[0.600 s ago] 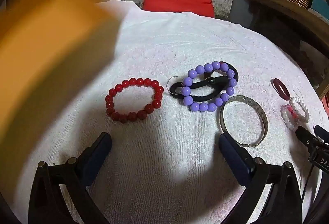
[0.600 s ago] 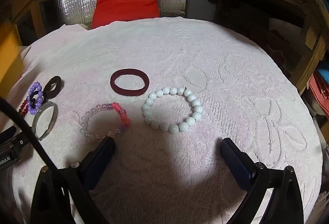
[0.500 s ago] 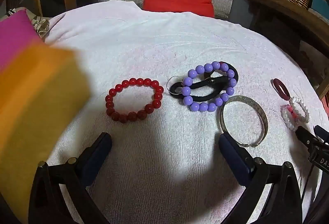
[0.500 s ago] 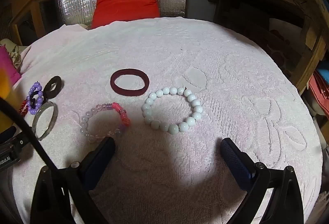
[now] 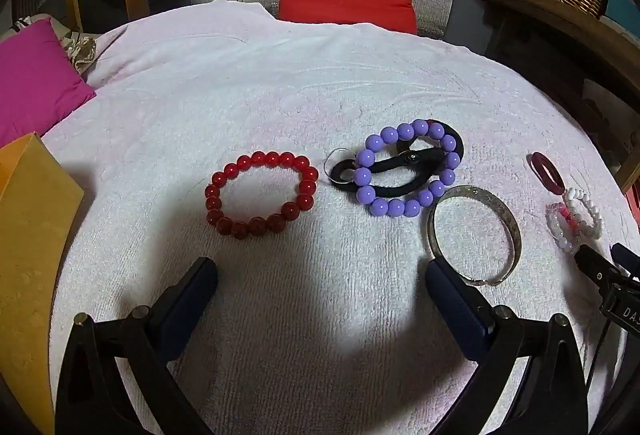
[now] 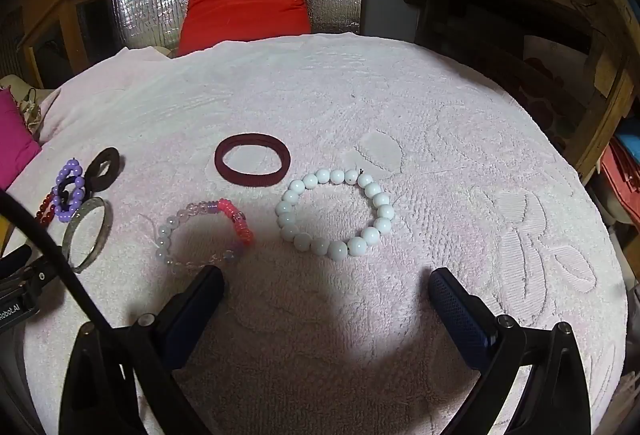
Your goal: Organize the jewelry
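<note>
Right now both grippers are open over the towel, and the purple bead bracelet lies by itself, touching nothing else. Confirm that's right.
Not quite. Both the left gripper and the right gripper are open over the towel, but the purple bead bracelet does not lie by itself: a black band is tangled through it, as the left wrist view shows.

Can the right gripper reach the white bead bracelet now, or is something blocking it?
Probably yes. The right gripper is open, and the white bead bracelet lies flat just ahead of it on the towel, with nothing between them.
</note>
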Demonstrator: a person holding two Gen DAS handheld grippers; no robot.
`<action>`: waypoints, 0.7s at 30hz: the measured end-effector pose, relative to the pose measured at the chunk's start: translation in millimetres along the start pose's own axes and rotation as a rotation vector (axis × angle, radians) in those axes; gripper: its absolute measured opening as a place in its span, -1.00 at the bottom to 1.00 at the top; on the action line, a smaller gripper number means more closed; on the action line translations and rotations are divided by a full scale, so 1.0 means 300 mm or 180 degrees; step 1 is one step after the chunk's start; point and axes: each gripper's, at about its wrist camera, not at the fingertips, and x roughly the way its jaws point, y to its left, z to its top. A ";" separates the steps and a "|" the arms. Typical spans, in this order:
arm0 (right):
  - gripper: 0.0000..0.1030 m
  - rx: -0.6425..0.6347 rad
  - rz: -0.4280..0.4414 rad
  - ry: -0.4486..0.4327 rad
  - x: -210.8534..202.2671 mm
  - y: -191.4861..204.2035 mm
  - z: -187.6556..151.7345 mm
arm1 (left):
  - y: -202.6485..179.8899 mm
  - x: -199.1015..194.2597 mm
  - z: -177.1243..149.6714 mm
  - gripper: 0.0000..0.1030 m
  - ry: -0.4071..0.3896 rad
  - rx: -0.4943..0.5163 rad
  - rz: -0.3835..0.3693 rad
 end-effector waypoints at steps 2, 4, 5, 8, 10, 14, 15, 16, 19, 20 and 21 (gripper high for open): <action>1.00 0.0000 0.0000 0.0000 0.000 0.000 0.000 | 0.000 0.000 0.000 1.00 0.0000 0.0000 0.0000; 1.00 -0.0008 -0.0010 0.0000 0.000 0.000 0.000 | 0.000 0.000 0.000 1.00 0.0000 0.0000 0.0000; 1.00 -0.0020 -0.0026 0.0001 -0.004 0.002 -0.001 | 0.000 0.000 0.000 1.00 0.0000 0.0000 0.0000; 1.00 0.0001 -0.0004 -0.0009 -0.003 -0.007 -0.004 | 0.000 0.000 0.000 1.00 -0.0001 0.0001 0.0001; 1.00 0.0009 0.0006 -0.0010 -0.004 -0.010 -0.005 | 0.000 0.001 0.001 1.00 0.0000 0.0000 0.0000; 1.00 -0.0001 -0.0020 -0.0007 -0.004 -0.001 -0.004 | 0.000 0.002 -0.002 1.00 -0.0006 -0.0004 -0.0002; 1.00 -0.0004 -0.0024 -0.0004 -0.006 0.001 -0.003 | 0.000 0.003 -0.001 1.00 -0.0003 -0.0003 0.0000; 1.00 0.0001 -0.0026 -0.0001 -0.006 0.001 -0.003 | -0.001 0.003 -0.001 1.00 -0.0004 -0.0003 0.0005; 1.00 0.0041 -0.0016 0.0004 -0.017 0.001 -0.007 | -0.002 -0.008 -0.008 1.00 0.0031 -0.0036 0.0007; 1.00 0.0037 -0.0015 0.0024 -0.023 0.000 -0.009 | -0.001 -0.017 -0.009 1.00 0.0088 -0.0046 0.0002; 1.00 0.0022 -0.0005 0.0062 -0.026 0.000 -0.008 | -0.003 -0.023 -0.009 1.00 0.0155 -0.0044 0.0009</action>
